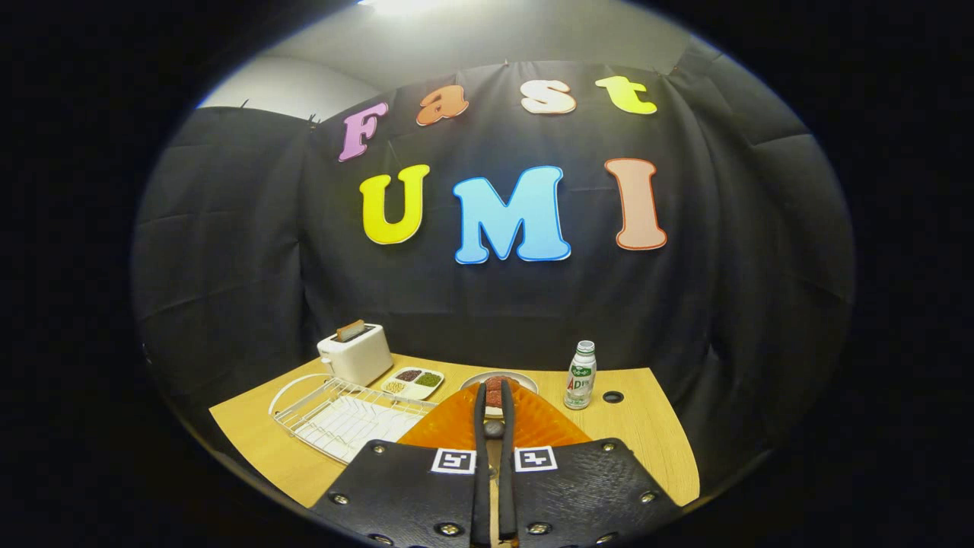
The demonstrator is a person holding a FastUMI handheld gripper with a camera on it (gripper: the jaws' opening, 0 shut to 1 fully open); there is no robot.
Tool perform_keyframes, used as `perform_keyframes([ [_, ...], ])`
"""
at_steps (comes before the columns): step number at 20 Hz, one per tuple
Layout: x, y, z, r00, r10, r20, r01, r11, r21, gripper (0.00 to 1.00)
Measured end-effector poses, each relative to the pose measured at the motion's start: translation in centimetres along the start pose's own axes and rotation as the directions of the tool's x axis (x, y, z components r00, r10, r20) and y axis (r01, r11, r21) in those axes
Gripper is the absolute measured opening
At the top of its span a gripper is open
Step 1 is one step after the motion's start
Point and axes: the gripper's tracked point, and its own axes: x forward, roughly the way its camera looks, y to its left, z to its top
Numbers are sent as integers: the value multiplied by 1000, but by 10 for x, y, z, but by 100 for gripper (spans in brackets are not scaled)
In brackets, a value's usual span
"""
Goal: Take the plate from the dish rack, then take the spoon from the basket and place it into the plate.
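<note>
Plate [498, 378] seen on counter [647, 434] beyond jaws, already out of dish rack [342, 415]. Spoon [494, 428] pinched between nearly closed jaws, above orange basket [533, 426], apparently lifted for carrying to plate. Toaster [354, 352] and bottle [580, 375] kept aside.

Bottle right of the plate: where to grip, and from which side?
Likely mid-body on the bottle, coming in level from the front: it stands upright, round, apart from the plate. The gripper looks shut on the spoon for now.
</note>
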Motion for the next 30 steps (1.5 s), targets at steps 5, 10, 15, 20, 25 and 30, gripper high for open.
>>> perform_keyframes([
  [5,-18,41,-28,996,81,-38,-81,997,1,4],
  [10,-20,90,-74,979,177,-101,-172,984,53,4],
  [15,-16,132,-114,953,264,-152,-254,964,80,4],
  [20,-2,154,-141,939,297,-176,-277,952,129,4],
  [25,-6,158,-160,929,328,-173,-305,941,148,4],
  [30,-16,138,-172,935,307,-176,-276,944,182,6],
])
